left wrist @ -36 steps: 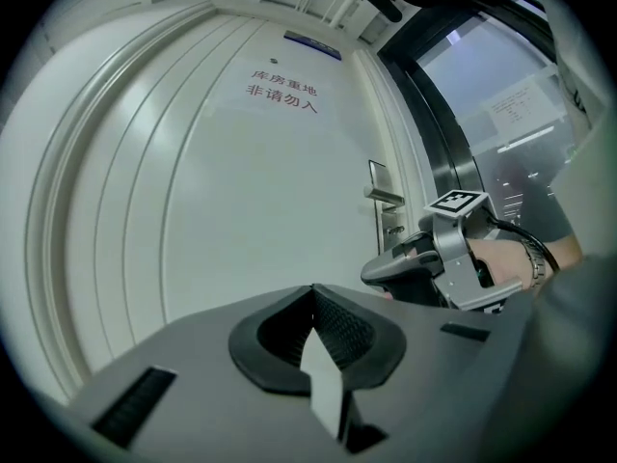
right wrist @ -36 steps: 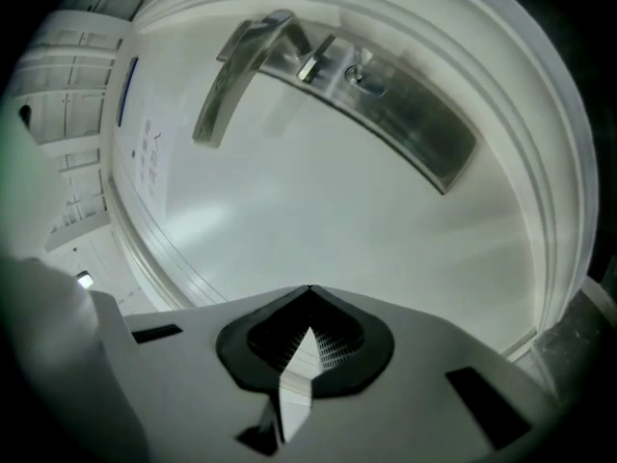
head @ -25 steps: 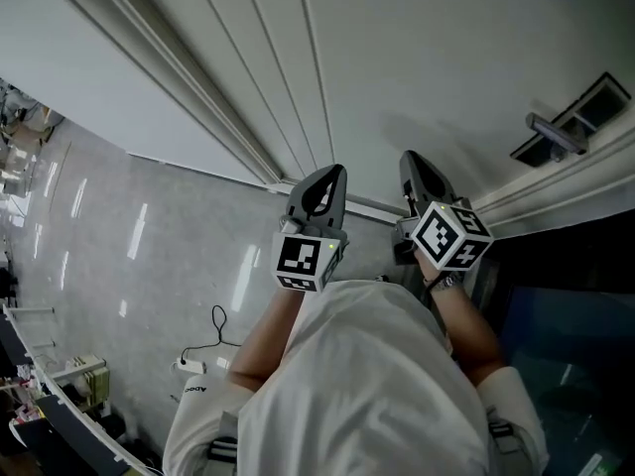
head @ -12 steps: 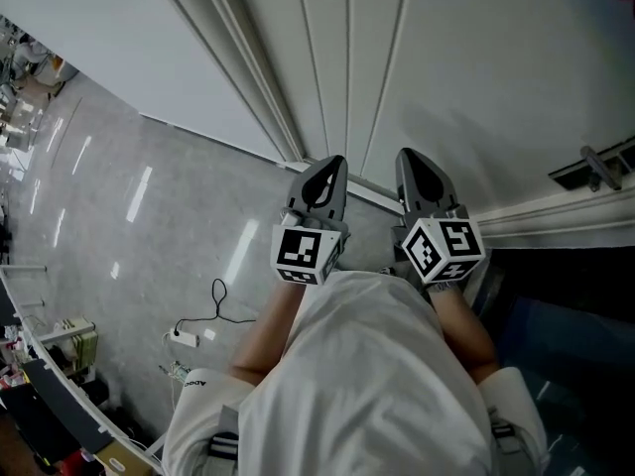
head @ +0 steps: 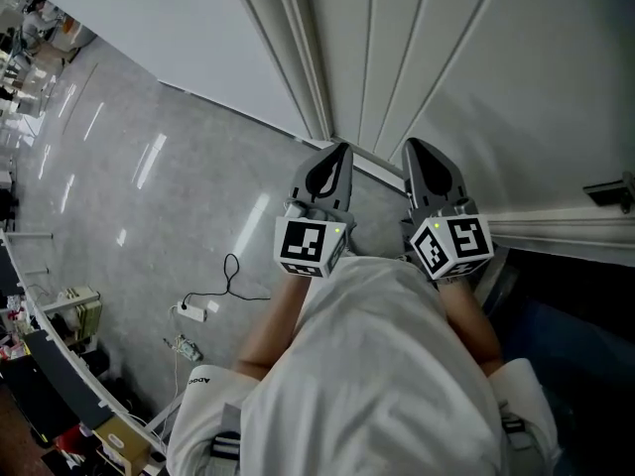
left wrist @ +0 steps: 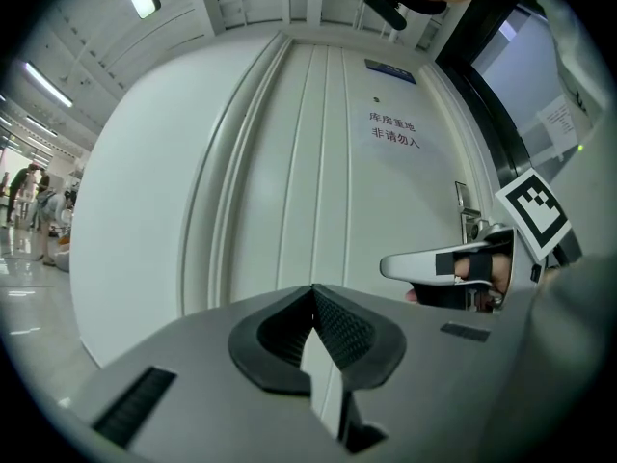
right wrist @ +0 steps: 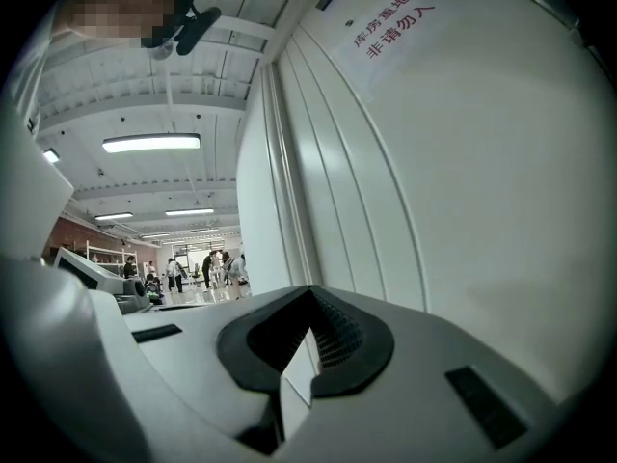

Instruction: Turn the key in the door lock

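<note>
Left gripper (head: 335,155) and right gripper (head: 421,151) are held level, side by side, tips facing the panelled white door (head: 476,58). Each gripper's jaws are together with nothing between them. The door lock (head: 613,189), with its handle, sits toward the door's right edge, well apart from both grippers. The key is too small to make out.

white panelled door (left wrist: 328,162), silver lock plate (left wrist: 464,205) near its right edge
</note>
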`<state>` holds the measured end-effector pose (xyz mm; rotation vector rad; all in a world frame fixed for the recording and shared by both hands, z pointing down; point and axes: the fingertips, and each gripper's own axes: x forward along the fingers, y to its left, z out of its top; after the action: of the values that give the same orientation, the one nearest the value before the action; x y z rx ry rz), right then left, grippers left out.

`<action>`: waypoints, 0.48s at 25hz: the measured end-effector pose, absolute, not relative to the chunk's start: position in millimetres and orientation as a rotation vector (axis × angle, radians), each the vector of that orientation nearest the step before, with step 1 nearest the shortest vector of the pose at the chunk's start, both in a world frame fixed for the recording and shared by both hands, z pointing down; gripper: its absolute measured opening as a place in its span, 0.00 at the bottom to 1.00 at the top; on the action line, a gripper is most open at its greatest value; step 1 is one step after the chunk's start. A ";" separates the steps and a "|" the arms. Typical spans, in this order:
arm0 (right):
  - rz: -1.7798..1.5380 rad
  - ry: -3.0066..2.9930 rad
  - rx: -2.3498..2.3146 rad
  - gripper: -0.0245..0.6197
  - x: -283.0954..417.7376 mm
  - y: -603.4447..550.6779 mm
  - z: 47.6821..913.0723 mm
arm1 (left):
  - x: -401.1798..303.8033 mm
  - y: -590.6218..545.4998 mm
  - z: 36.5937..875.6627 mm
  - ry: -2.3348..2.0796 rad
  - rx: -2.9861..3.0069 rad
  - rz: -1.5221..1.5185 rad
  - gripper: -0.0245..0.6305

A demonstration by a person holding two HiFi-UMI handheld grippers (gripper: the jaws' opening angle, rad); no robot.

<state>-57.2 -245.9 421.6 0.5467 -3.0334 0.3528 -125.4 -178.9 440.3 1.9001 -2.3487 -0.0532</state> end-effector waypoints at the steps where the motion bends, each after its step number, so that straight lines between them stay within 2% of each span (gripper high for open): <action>1: 0.347 -3.036 0.538 0.04 -63.1 -243.0 422.8 | -132.1 -174.6 441.1 -2.359 1.887 -0.051 0.05; 12: 0.192 -3.058 0.403 0.04 -97.5 -209.8 431.9 | -168.8 -137.4 454.2 -2.441 1.764 -0.038 0.05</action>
<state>-97.5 -209.8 431.9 0.4028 -3.0581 0.1919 -168.8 -137.4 454.2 1.7643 -2.4410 -0.0381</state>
